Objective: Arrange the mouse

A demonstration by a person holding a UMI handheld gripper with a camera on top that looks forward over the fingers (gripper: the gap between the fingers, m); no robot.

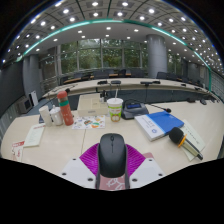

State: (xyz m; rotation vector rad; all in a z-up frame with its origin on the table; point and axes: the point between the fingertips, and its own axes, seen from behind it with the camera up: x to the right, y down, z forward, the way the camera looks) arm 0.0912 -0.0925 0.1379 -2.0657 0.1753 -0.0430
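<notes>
A black computer mouse (112, 155) sits between my gripper's (112, 160) two fingers, its front end pointing away from me. The magenta pads (92, 157) flank it on both sides and touch its flanks, so the fingers are closed on it. The mouse is held just above the pale table (60, 145), near its front edge. The rear end of the mouse is hidden between the fingers.
Ahead stand a paper cup (115, 108), a red-orange bottle (65, 108) and small items (90, 122). A blue and white book (160, 123) and a yellow-black tool (182, 137) lie to the right. White cards (35, 135) lie at left. More desks lie beyond.
</notes>
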